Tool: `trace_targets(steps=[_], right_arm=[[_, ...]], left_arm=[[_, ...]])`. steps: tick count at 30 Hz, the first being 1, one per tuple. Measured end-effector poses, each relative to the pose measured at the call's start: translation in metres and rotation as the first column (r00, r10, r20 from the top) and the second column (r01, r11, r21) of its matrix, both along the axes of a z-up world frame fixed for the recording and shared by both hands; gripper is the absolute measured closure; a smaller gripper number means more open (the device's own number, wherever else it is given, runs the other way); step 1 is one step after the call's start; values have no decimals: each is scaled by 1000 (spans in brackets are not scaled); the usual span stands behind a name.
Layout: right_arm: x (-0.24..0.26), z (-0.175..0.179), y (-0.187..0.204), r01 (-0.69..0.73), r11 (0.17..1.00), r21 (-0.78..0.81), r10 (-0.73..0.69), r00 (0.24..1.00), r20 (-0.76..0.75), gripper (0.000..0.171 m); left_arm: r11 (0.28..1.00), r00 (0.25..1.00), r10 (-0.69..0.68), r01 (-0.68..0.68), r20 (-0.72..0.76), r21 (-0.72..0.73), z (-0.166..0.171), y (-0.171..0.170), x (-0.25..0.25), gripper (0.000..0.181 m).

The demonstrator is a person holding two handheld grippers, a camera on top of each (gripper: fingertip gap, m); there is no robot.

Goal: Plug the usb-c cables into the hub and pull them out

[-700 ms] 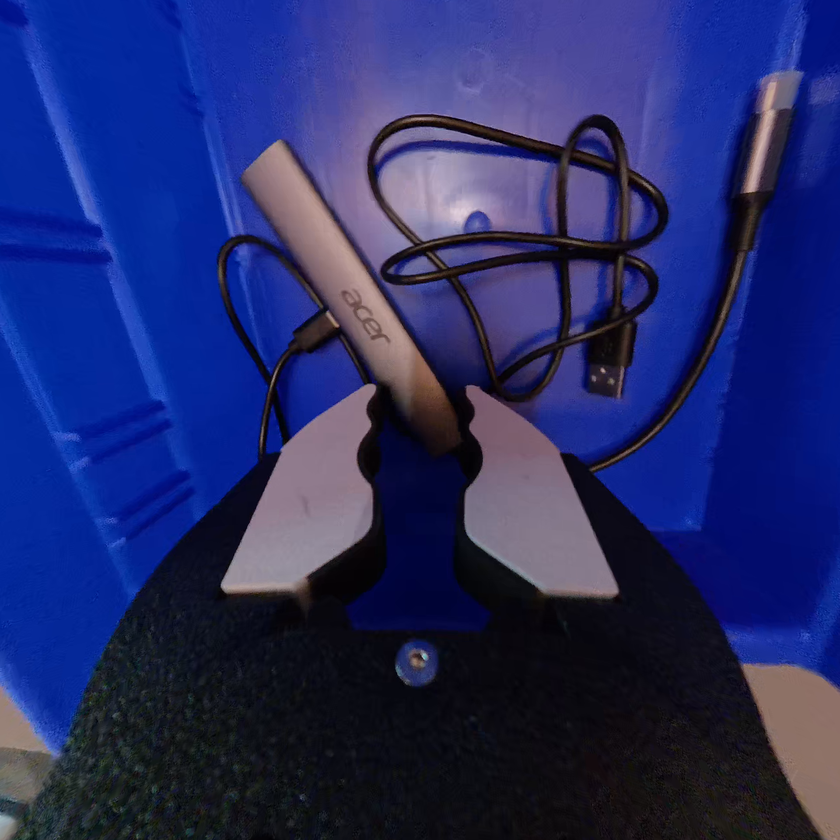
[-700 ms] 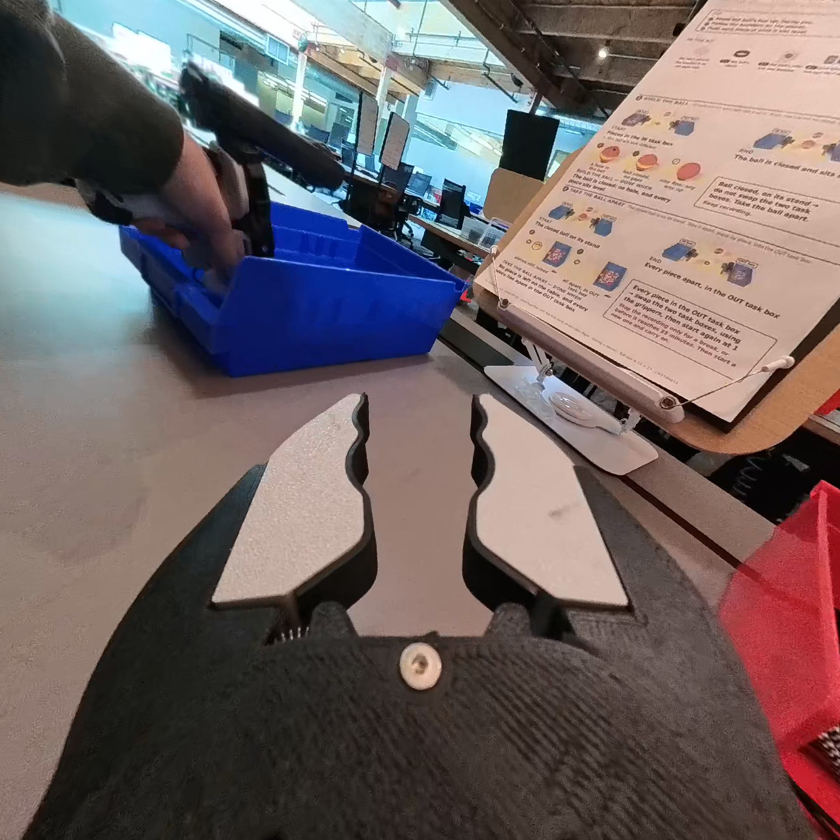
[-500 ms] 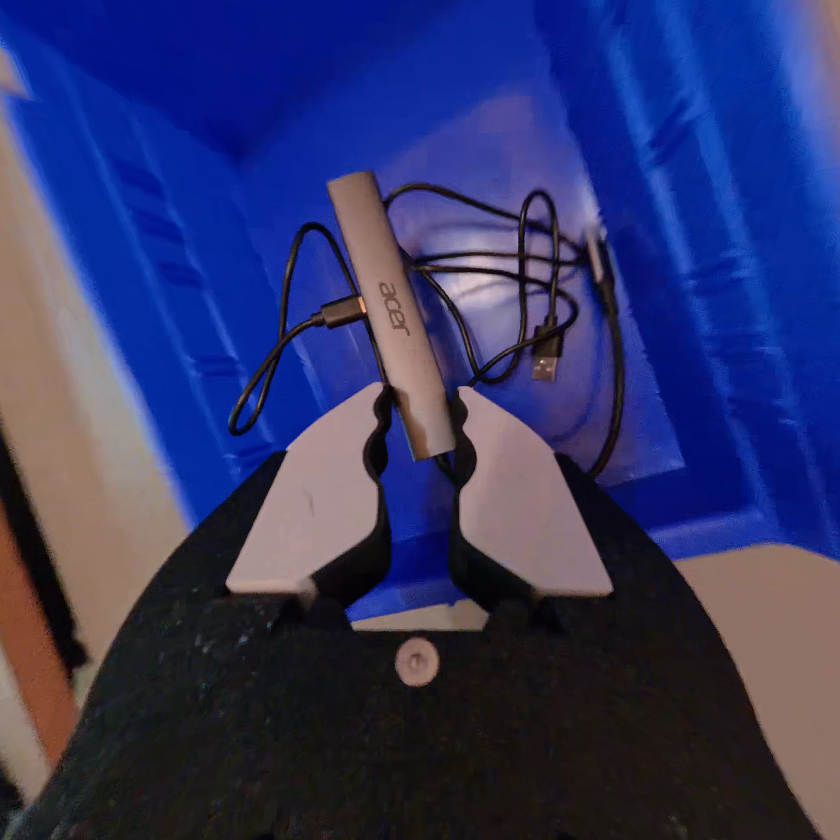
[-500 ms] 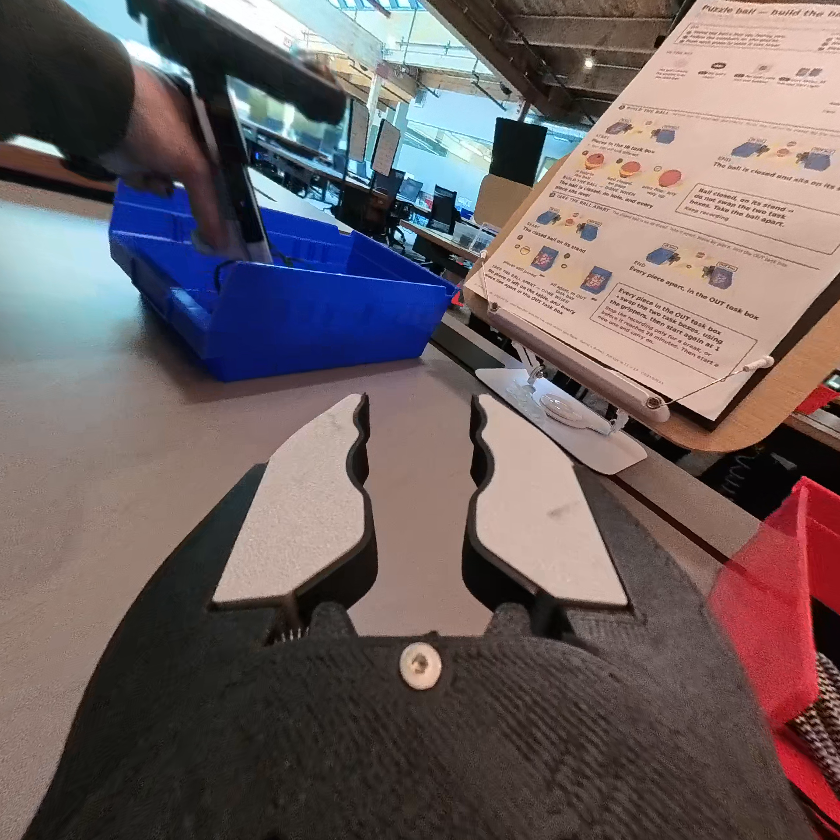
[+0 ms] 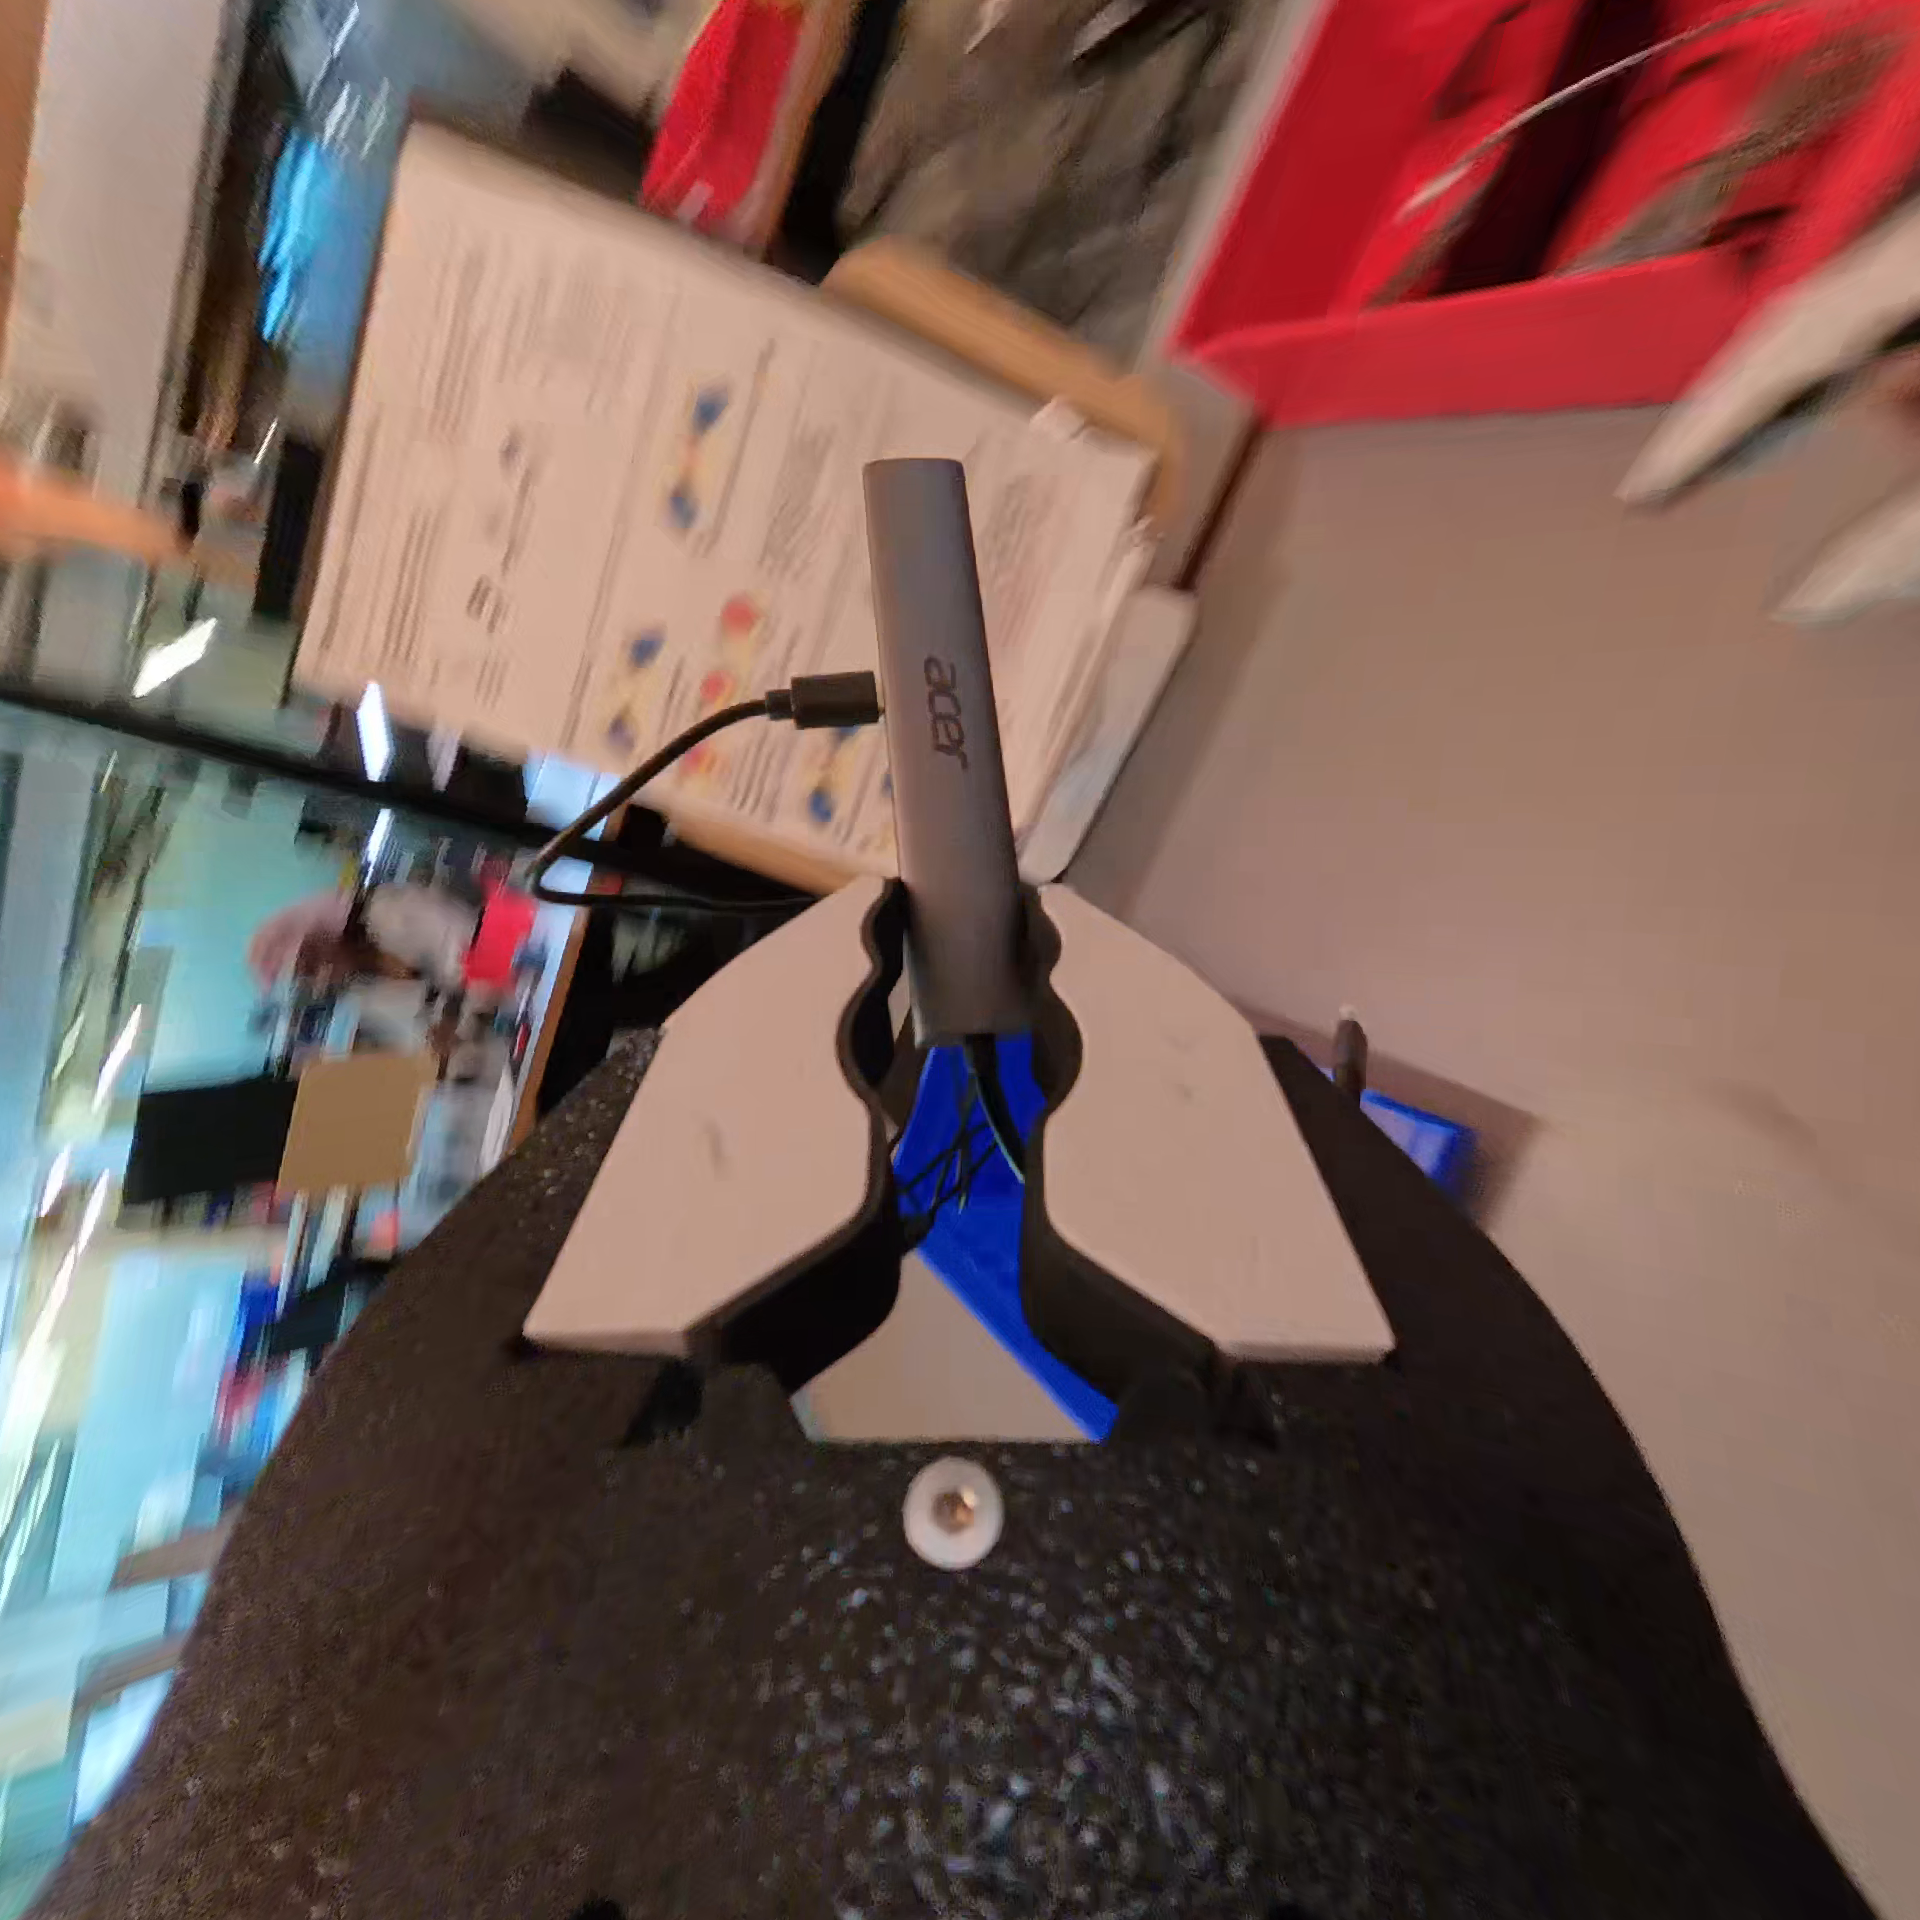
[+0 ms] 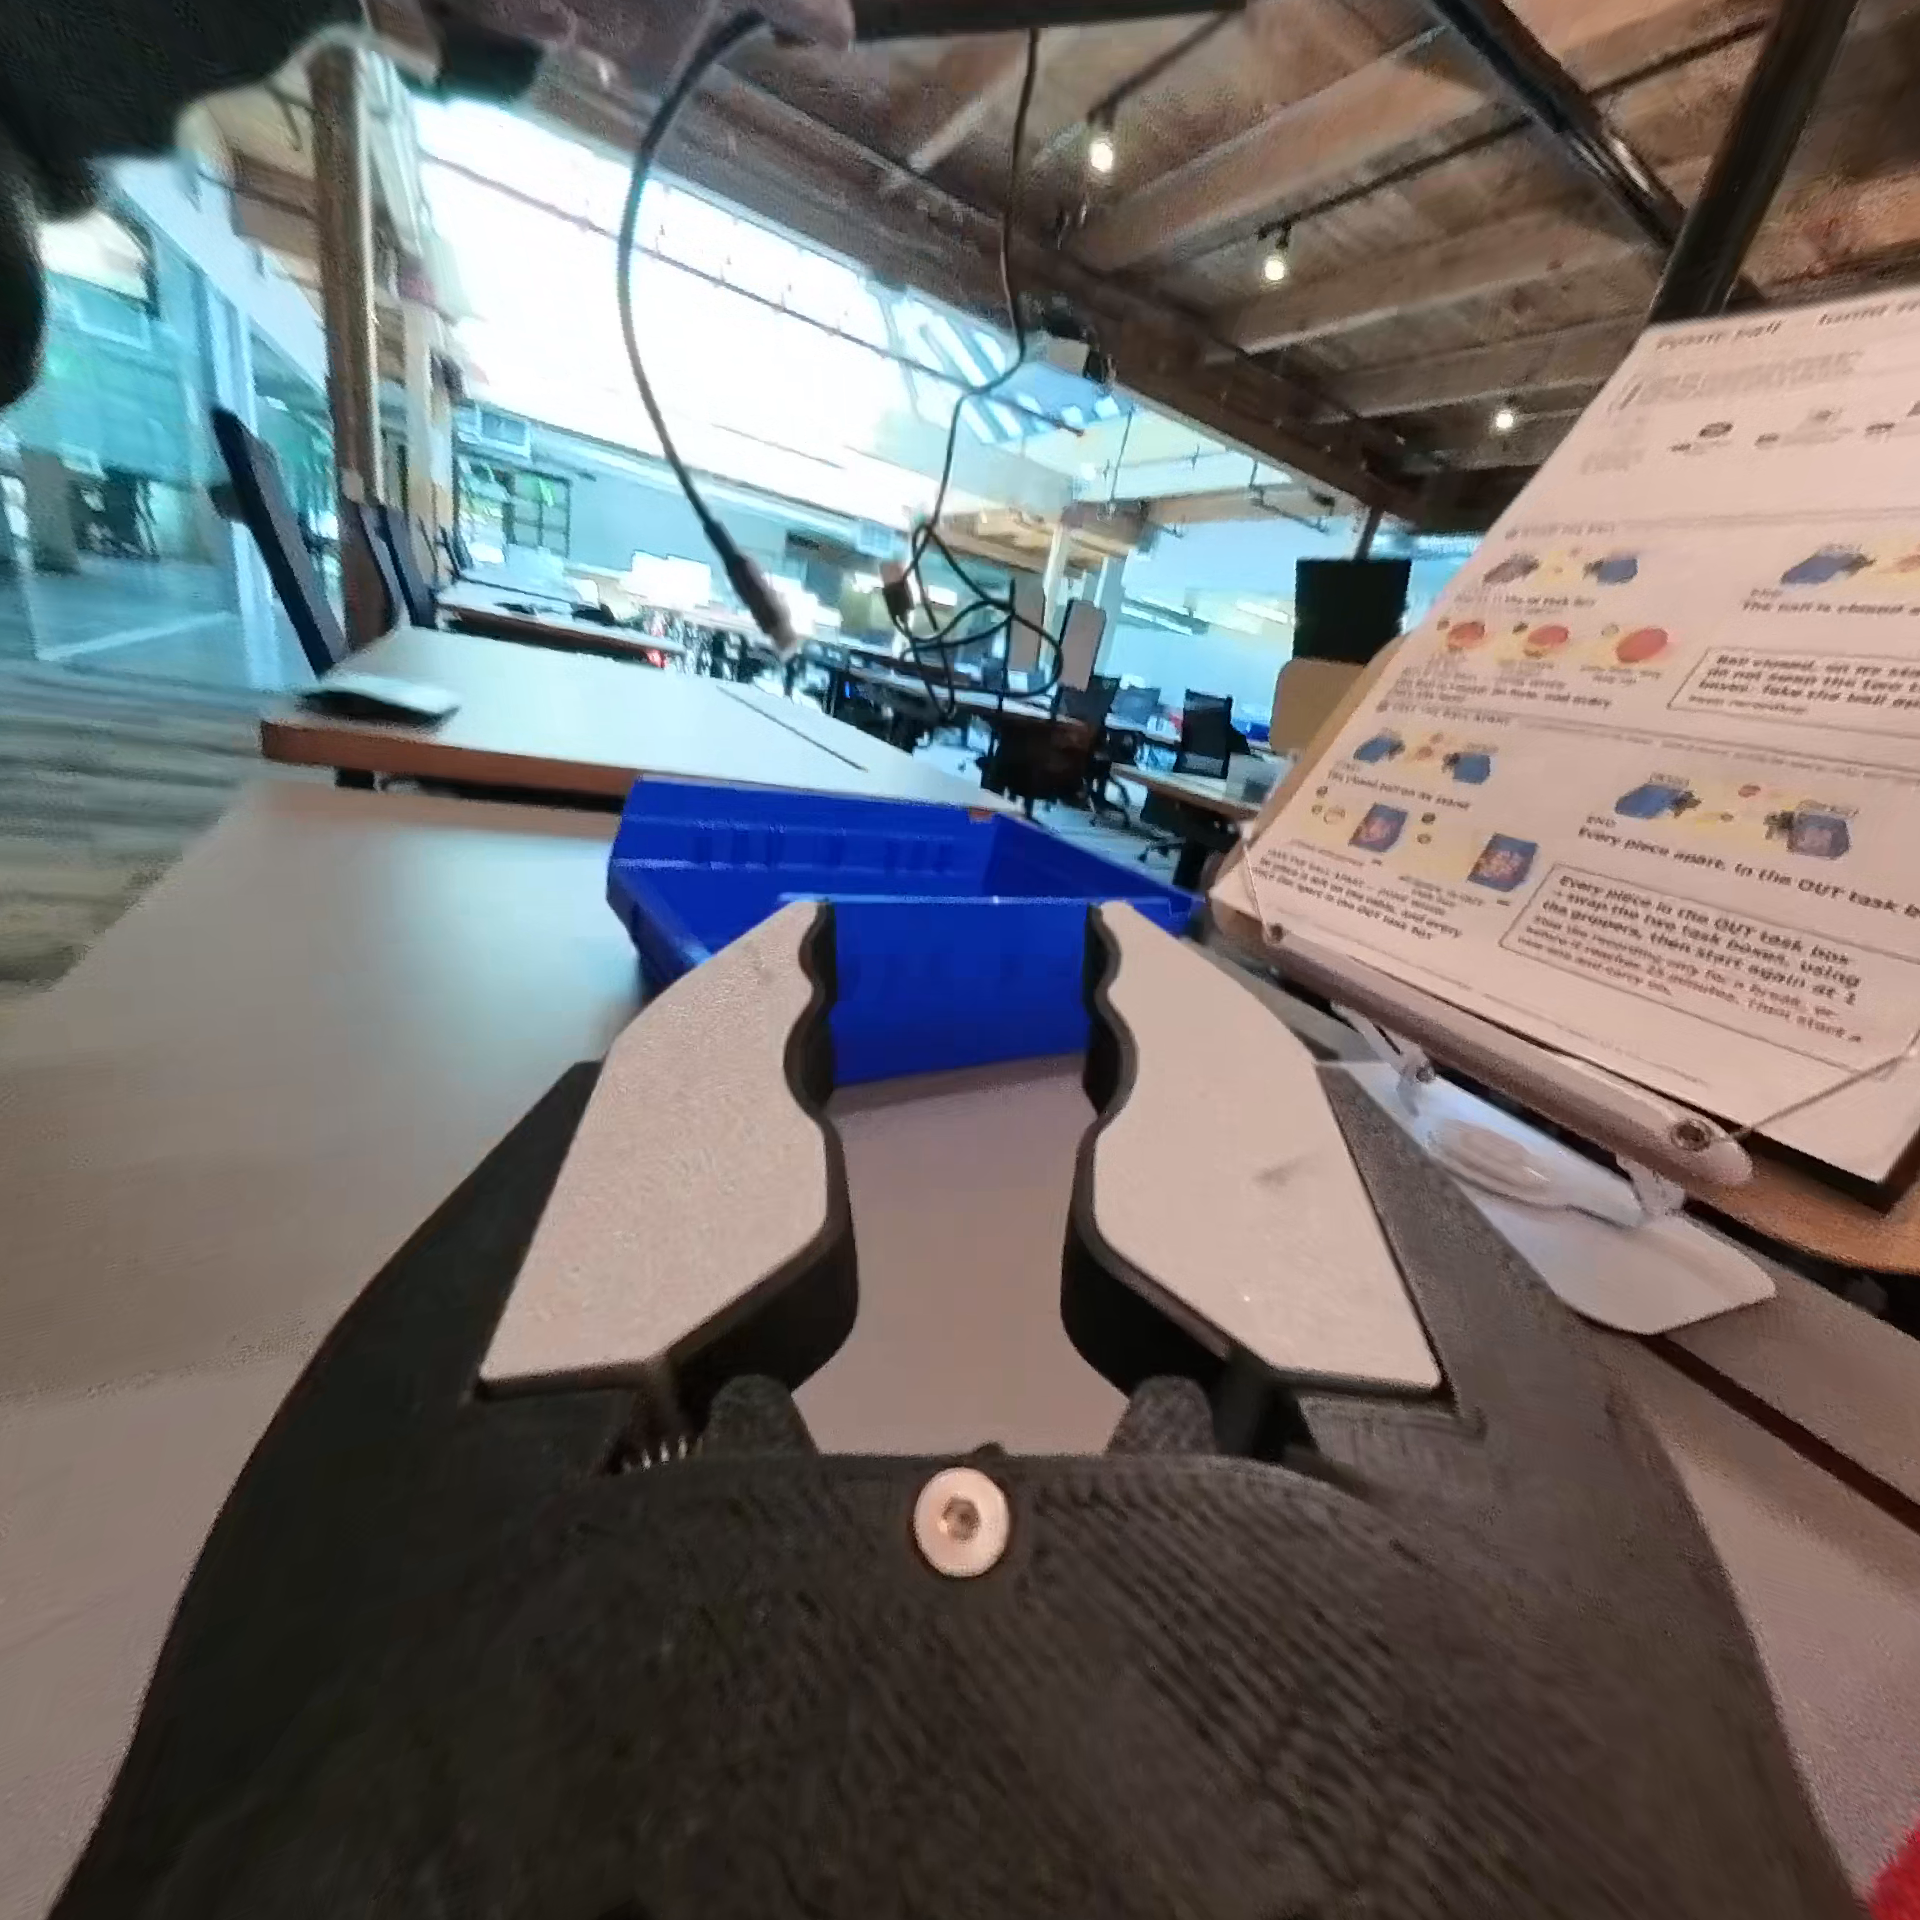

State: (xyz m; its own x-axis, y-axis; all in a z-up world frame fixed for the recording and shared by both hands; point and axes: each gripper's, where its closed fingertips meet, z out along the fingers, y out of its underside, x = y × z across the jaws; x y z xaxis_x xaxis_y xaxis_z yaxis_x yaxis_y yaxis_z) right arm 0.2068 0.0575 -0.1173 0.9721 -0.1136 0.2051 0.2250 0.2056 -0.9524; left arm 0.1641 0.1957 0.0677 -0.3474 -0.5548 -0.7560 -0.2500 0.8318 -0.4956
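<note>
My left gripper [image 5: 961, 914] is shut on the lower end of a slim grey hub [image 5: 935, 717] and holds it up in the air. A black cable plug [image 5: 826, 701] sits in the hub's left side, and its cable [image 5: 623, 800] loops down. In the right wrist view black cables [image 6: 665, 416] hang from above, with loose plugs [image 6: 774, 613] dangling over the blue bin [image 6: 914, 904]. My right gripper [image 6: 961, 935] is open and empty, low over the table in front of the bin.
An instruction sheet on a wooden stand [image 6: 1621, 831] stands right of the bin, with its white base [image 6: 1621, 1247] on the grey table [image 6: 312, 987]. A red bin [image 5: 1558, 208] shows blurred in the left wrist view. A person's dark sleeve [image 6: 104, 94] is at the top left.
My left gripper lifted the hub and its cables out of the blue bin and swung up and round. My right gripper turned to face the bin and stayed open.
</note>
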Motion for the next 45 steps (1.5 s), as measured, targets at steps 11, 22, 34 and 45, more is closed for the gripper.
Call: trace_targets(steps=[11, 22, 34, 45], right_arm=[[-64, 44, -45, -259, 963, -72, 265, 960, 95, 107], [-49, -3, -47, -128, 958, -258, 161, 981, 111, 132], [-50, -7, -42, -117, 960, -253, 156, 978, 139, 148], [-10, 39, -51, 347, 937, -47, -325, 911, 253, 148]], left_arm=[[776, 689, -628, 592, -363, -219, -131, -116, -41, 160], [689, 567, -721, 652, -399, -318, -178, -143, -28, 160], [715, 627, -698, 595, -346, -367, -177, -137, -18, 160], [91, 977, -171, 143, 126, -985, -130, -123, 5, 133]])
